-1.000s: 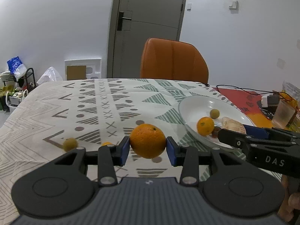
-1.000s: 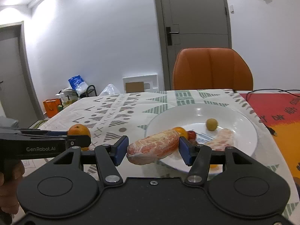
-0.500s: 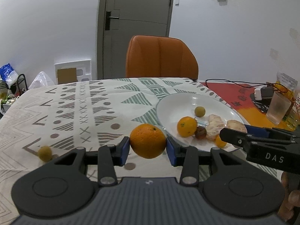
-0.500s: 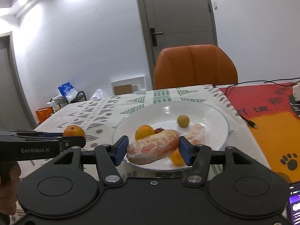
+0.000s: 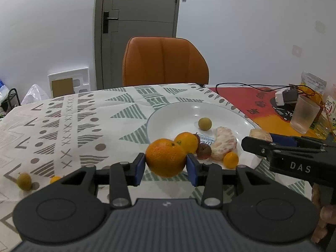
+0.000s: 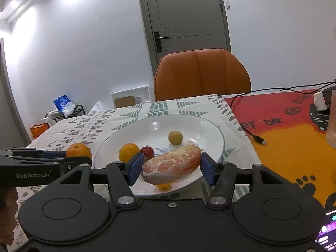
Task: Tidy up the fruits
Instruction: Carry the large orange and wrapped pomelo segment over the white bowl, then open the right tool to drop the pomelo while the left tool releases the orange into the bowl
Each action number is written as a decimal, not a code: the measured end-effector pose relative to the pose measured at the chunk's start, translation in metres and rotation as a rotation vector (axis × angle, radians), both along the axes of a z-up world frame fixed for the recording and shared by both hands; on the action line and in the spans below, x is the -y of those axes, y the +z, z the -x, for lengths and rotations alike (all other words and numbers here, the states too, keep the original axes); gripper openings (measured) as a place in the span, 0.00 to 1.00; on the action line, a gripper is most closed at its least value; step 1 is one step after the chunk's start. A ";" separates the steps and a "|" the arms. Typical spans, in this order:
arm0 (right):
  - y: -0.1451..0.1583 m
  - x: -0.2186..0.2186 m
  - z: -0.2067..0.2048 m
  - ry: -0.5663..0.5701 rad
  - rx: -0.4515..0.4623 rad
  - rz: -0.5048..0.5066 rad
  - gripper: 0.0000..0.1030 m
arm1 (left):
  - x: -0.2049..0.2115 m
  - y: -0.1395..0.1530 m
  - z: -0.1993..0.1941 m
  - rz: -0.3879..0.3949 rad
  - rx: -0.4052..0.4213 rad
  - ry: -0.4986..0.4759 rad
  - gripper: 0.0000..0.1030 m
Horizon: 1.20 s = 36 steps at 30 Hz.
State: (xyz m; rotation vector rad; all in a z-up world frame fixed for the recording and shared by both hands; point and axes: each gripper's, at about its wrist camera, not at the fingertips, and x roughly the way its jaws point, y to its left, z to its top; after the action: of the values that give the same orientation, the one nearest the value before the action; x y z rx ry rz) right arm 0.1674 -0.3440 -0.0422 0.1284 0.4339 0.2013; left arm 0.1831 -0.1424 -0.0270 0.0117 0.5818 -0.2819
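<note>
1. 2 grippers, each clamped: the left gripper pinches 1 large orange at the near-left rim of the white plate; the right gripper pinches 1 peeled pomelo wedge over the plate's near side.
2. Only the left view shows 1 green fruit and 1 kumquat on the tablecloth.
3. Only the right view shows a phone screen.

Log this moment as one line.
left gripper: shut on orange | right gripper: shut on wrapped fruit | both beside plate
</note>
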 end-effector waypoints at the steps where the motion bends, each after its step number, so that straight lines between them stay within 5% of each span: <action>1: 0.000 0.001 -0.002 -0.001 0.001 0.002 0.54 | 0.002 0.000 -0.002 -0.002 0.000 -0.003 0.40; 14: -0.004 0.018 -0.015 -0.008 -0.007 -0.003 0.56 | 0.028 -0.005 -0.018 -0.021 -0.012 -0.038 0.40; 16: -0.005 0.019 -0.017 -0.002 -0.011 -0.014 0.62 | 0.031 -0.007 -0.019 -0.024 -0.015 -0.043 0.40; 18: -0.004 0.020 -0.018 -0.008 0.004 -0.017 0.84 | 0.034 -0.008 -0.020 -0.025 -0.018 -0.047 0.40; 20: -0.003 0.020 -0.016 0.004 0.030 -0.016 0.95 | 0.035 -0.009 -0.021 -0.023 -0.022 -0.050 0.40; 36: 0.002 0.011 -0.020 -0.016 0.095 0.144 1.00 | 0.035 -0.011 -0.027 -0.055 -0.027 -0.033 0.40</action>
State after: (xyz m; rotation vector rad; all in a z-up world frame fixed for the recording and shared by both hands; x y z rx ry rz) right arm 0.1878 -0.3547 -0.0400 -0.0193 0.3511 0.1588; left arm 0.2099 -0.1775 -0.0377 0.0704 0.6169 -0.2980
